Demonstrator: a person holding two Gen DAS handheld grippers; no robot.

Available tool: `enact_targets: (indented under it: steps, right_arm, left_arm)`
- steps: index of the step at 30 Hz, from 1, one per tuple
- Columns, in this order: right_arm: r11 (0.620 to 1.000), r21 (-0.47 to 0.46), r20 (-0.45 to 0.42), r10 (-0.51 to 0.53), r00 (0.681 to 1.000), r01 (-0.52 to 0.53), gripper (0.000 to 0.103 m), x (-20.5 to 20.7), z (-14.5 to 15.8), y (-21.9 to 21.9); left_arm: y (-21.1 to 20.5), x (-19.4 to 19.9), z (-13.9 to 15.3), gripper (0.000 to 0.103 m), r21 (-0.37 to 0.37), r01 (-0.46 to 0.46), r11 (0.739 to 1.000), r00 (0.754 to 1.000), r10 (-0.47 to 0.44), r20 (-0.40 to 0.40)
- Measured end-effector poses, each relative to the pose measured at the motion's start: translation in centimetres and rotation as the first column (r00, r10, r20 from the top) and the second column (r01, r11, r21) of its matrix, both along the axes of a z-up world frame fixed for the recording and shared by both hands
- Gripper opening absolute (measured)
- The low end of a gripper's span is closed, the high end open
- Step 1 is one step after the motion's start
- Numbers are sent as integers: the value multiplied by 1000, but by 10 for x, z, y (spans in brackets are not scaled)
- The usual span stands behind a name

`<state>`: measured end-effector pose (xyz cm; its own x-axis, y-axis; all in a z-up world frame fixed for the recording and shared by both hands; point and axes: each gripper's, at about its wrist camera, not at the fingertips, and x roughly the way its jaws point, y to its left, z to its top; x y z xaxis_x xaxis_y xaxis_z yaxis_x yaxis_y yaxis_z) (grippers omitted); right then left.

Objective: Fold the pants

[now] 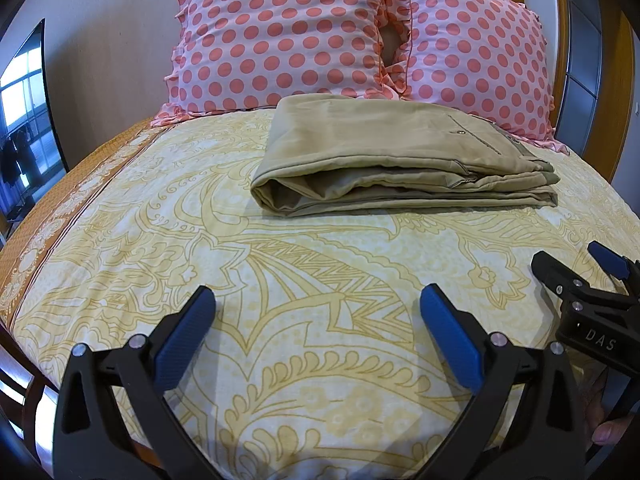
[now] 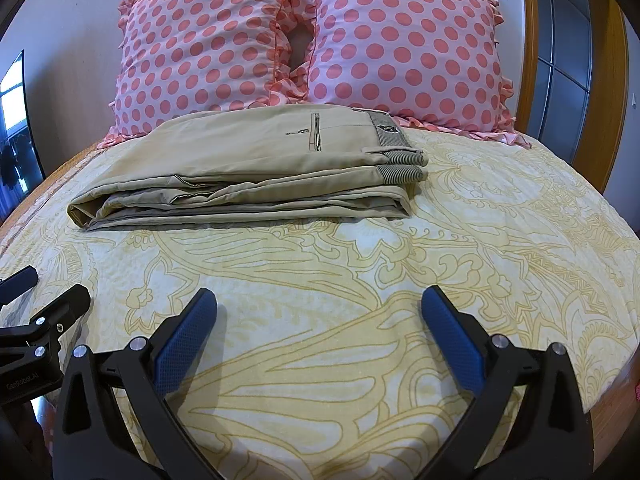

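Note:
Khaki pants [image 1: 400, 156] lie folded in a flat stack on the bed, just before the pillows; in the right wrist view the pants [image 2: 248, 168] show a back pocket and striped waistband at the right end. My left gripper [image 1: 316, 312] is open and empty, low over the sheet, well short of the pants. My right gripper [image 2: 320, 312] is open and empty too, equally short of them. The right gripper also shows at the right edge of the left wrist view [image 1: 576, 268], and the left gripper shows at the left edge of the right wrist view [image 2: 44, 288].
A yellow patterned bedsheet [image 1: 280, 280] covers the bed. Two pink polka-dot pillows [image 1: 280, 36] [image 1: 476, 60] lean against the wall behind the pants. A wooden headboard [image 2: 600, 80] stands at the right. A dark screen [image 1: 24, 120] stands at the far left.

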<state>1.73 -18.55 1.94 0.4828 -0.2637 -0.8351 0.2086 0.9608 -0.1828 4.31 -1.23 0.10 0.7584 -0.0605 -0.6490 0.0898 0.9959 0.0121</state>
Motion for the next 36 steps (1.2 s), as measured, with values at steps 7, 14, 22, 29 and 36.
enact_targets:
  steps: [7,14,22,29,36]
  right_arm:
    - [1000,0,0,0,1000,0,102,0,0,0]
    - [1000,0,0,0,1000,0,102,0,0,0]
    - [1000,-1,0,-1,1000,1,102,0,0,0]
    - [1000,-1,0,-1,1000,1,102,0,0,0]
    - [1000,-1,0,-1,1000,1,102,0,0,0]
  left_arm:
    - [0,0,0,101,0,1,1000,1000,-1,0]
    - [0,0,0,101,0,0,1000,1000,0,0]
    - [0,0,0,101,0,-1,1000,1000,1,0]
    - [-1,0,0,101,1,0,1000,1000,0,-5]
    - [0,3,1,101,1,-2,1000,1000,2,-21]
